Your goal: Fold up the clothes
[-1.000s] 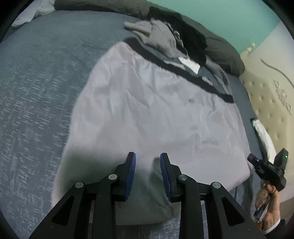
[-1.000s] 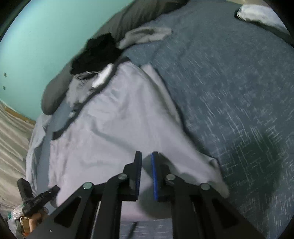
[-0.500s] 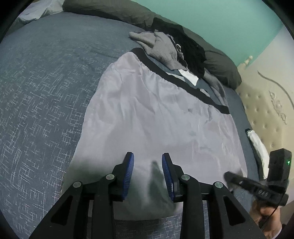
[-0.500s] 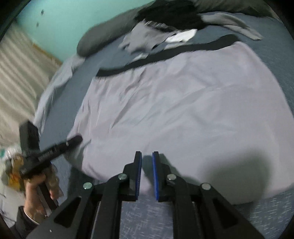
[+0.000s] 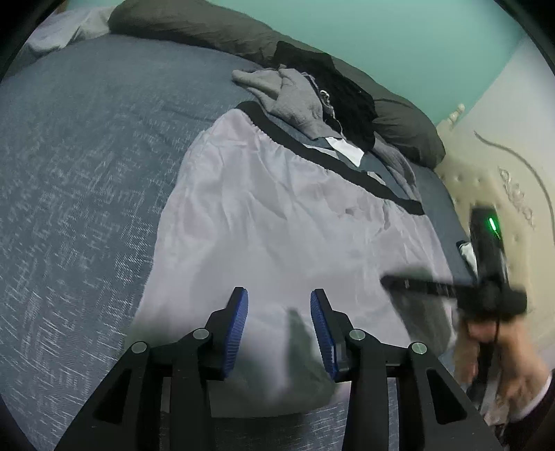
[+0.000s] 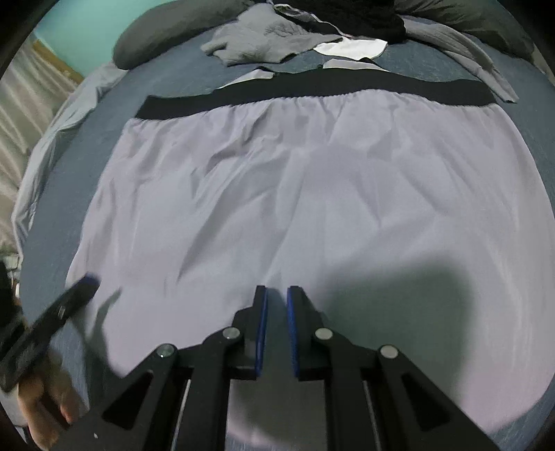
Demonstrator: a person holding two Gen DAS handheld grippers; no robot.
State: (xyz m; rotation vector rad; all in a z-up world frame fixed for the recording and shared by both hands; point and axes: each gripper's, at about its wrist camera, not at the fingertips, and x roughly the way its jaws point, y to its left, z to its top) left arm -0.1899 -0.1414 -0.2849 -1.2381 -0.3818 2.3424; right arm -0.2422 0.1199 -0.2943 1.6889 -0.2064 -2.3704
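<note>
A big pale purple skirt [image 6: 312, 194] lies spread flat on the bed [image 5: 86, 173]. The bed has a dark blue cover with little white marks. The skirt has a black waistband [image 6: 312, 92] along its far edge, and the cloth has soft wrinkles in it.

The left gripper [image 5: 279, 312] hangs just over the near edge of the skirt. Its two blue pads are far apart, and nothing is between them. The corner of the skirt under it looks rounded and a bit folded under. It makes a dark shadow on the skirt.

The right gripper [image 6: 276, 312] is also over the near edge of the skirt, close to the middle. Its blue pads are very close together, with only a thin gap. Nothing seems to be pinched between them. A big shadow falls on the skirt just right of it.

In the left wrist view, the right gripper shows as a blurry black shape at the right side of the skirt, with a hand [image 5: 485, 333] holding it. A small green light [image 5: 491, 223] glows on it.

Past the waistband lies a pile of other clothes: a grey top [image 5: 288, 100], something black [image 5: 347, 100], and a white piece [image 6: 353, 47]. Behind the pile is a long dark pillow [image 5: 194, 27]. Behind that is a green wall [image 5: 399, 41]. At the right end of the skirt stands a cream padded headboard [image 5: 503, 180].
</note>
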